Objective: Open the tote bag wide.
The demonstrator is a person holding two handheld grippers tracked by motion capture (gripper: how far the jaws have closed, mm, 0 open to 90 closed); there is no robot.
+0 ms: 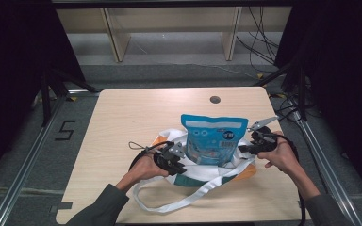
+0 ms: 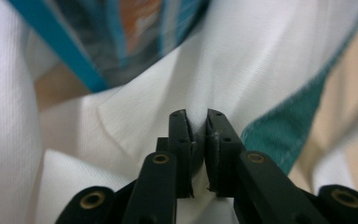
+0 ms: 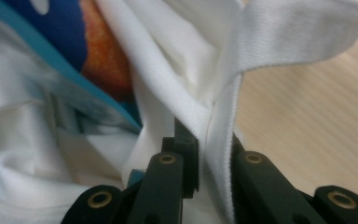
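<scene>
The white bag (image 1: 202,176) lies near the table's (image 1: 122,122) near edge, a blue pouch (image 1: 213,139) standing in it. The left gripper (image 1: 181,165) pinches its cloth; the right gripper (image 1: 242,149) clamps what looks like its strap.

white cloth bag (image 1: 195,175) with teal trim, slumped on table, blue snack pouch (image 1: 213,140) upright inside

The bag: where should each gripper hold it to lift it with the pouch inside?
Probably at the rim of the bag, one gripper each side of the pouch. The left gripper pinches a fold of white cloth; the right gripper clamps the strap base. Come in from outside.
</scene>
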